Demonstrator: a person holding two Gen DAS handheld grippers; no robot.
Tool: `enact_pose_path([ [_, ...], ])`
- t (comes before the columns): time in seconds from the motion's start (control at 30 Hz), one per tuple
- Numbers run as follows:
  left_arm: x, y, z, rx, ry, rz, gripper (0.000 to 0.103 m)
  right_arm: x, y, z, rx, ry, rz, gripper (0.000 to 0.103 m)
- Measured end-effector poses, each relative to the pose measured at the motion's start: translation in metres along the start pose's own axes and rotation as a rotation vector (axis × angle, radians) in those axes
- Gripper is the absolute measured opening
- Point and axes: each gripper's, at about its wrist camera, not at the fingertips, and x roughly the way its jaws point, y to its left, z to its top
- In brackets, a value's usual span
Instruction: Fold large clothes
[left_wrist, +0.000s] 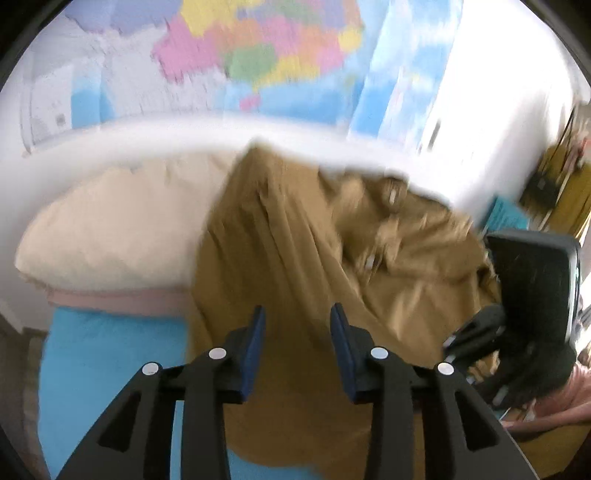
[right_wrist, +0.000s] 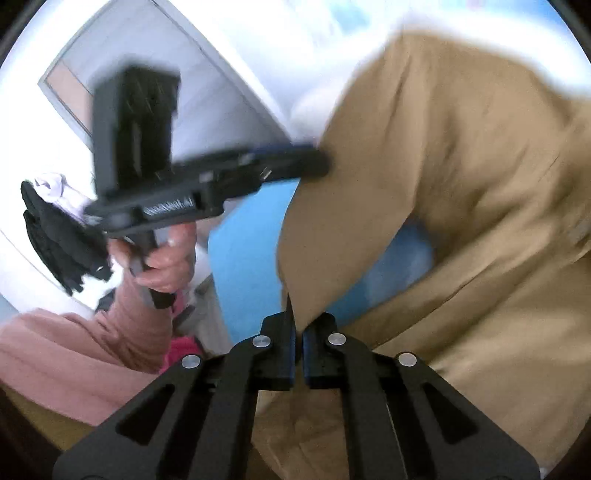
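Pinching tan garment (right_wrist: 461, 184), right tool (right_wrist: 298, 328)

The tan garment (left_wrist: 295, 258) drapes across most of the blue bed sheet (left_wrist: 110, 350), and only a strip of sheet at the left lies bare for a gripper to pass. A cream pillow (left_wrist: 110, 225) blocks the far left by the white wall. The right gripper (right_wrist: 298, 332), pinched on a fold, crowds the garment's right side.
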Motion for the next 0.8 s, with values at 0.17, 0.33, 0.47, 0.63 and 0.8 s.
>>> enact_pose_path([
  [0.17,-0.032,-0.004,0.022,0.018,-0.138,0.001,0.052,-0.107,-0.005,0.024,-0.073,-0.098,-0.246,0.002],
  [0.33,-0.004,-0.023,0.029,0.060,-0.114,0.000,0.055,-0.188,-0.058,0.022,0.009,-0.114,-0.501,0.003],
  [0.47,0.047,-0.043,0.029,0.097,-0.027,-0.006,0.055,-0.207,-0.119,0.002,0.152,-0.063,-0.611,0.003],
  [0.63,0.121,-0.077,0.025,0.179,0.099,0.033,0.060,-0.188,-0.204,-0.041,0.357,-0.012,-0.609,0.003],
  [0.8,0.169,-0.098,0.020,0.265,0.195,0.093,0.069,-0.187,-0.216,-0.069,0.403,-0.052,-0.663,0.077],
])
